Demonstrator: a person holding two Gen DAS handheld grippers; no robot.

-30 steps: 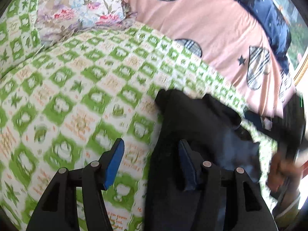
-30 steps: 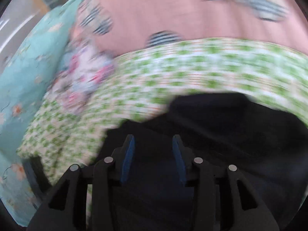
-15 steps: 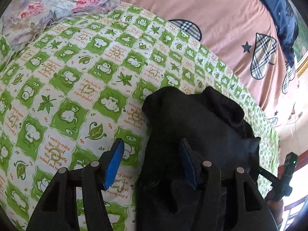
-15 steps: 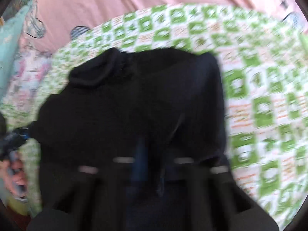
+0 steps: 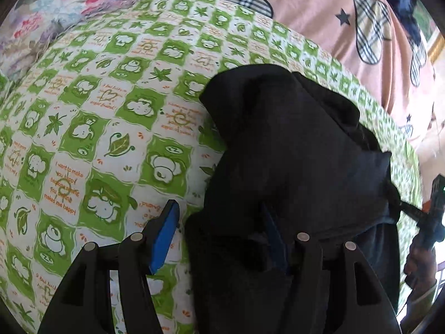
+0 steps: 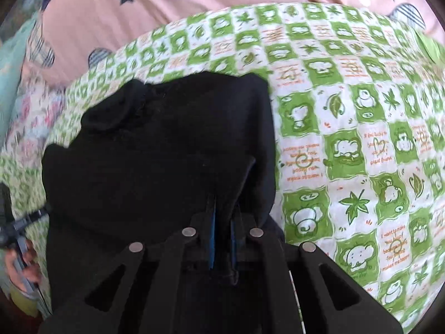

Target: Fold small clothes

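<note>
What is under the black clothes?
The black clothes lie on the green checked sheet, which shows all around them. Whatever lies directly beneath stays hidden.

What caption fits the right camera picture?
Right gripper pinches a fold of the black garment on a green-checked sheet.

right gripper [image 6: 222, 217]: jaws went from apart to pinching black garment [image 6: 167, 144] | garment now doubled over
</note>
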